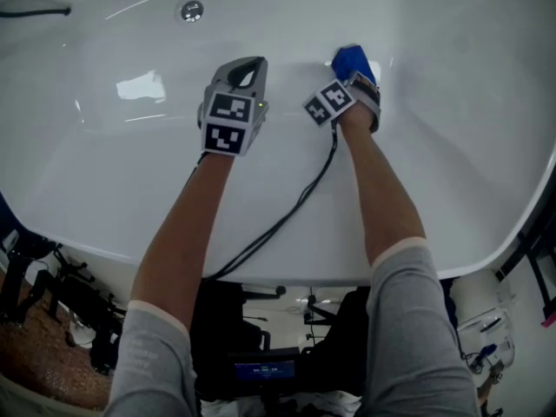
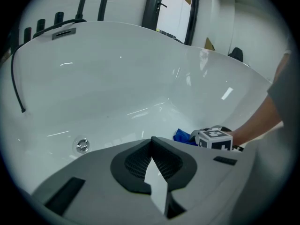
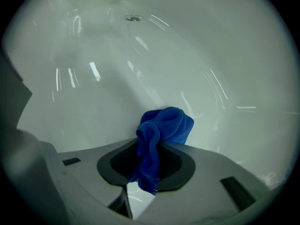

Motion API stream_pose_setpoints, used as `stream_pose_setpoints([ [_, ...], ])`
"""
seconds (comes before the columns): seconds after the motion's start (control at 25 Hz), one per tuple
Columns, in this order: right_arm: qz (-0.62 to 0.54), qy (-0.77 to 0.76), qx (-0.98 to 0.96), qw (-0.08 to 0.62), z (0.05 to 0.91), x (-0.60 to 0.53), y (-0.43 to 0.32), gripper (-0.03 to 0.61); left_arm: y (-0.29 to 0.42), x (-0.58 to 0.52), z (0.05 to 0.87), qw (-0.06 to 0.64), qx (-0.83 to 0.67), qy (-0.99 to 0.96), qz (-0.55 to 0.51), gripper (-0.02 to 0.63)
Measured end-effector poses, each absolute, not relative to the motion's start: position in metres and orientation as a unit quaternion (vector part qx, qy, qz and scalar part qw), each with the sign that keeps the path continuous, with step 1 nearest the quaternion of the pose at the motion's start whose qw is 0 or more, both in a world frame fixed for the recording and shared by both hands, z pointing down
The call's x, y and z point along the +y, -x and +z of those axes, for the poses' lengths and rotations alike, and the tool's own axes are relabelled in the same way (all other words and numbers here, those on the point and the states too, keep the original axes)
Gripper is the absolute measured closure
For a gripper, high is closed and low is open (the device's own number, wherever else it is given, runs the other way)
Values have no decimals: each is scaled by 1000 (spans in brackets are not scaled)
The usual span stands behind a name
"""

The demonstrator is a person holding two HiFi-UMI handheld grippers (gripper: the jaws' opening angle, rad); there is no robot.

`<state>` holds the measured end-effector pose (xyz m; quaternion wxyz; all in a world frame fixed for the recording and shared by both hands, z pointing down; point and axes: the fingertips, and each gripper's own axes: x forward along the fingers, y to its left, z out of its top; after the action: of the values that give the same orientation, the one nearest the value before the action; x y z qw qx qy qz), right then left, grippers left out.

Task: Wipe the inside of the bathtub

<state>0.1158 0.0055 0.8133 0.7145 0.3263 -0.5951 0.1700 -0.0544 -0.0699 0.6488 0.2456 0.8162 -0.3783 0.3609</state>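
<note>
head view: blue cloth (image 1: 351, 61) at the bathtub (image 1: 452, 146) far wall under the right claw (image 1: 358, 83); press flat, overlap strokes.
left gripper view: left claw (image 2: 151, 142) pressed together, empty.
right gripper view: jaws pinching the cloth, grip looks solid.

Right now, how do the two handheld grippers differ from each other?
The right gripper has its fingers clamped on a bunched blue cloth; the left gripper has its fingers shut together on nothing. The left gripper sits nearer the drain; the right gripper is farther off to the side. Both are the same grey tool, and both point down into the white bathtub.
</note>
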Motion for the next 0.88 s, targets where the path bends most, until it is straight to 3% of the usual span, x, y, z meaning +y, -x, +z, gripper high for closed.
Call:
stream_pose_setpoints([
  [0.48, 65, -165, -708, 684, 820, 28, 60, 469, 90, -73, 654, 251, -383, -811, 365, 612],
  [0.64, 61, -143, -713, 684, 821, 30, 59, 469, 96, -67, 656, 253, -383, -808, 370, 612],
  [0.88, 191, -215, -689, 666, 819, 21, 6, 471, 82, -60, 655, 252, -374, -810, 375, 612],
])
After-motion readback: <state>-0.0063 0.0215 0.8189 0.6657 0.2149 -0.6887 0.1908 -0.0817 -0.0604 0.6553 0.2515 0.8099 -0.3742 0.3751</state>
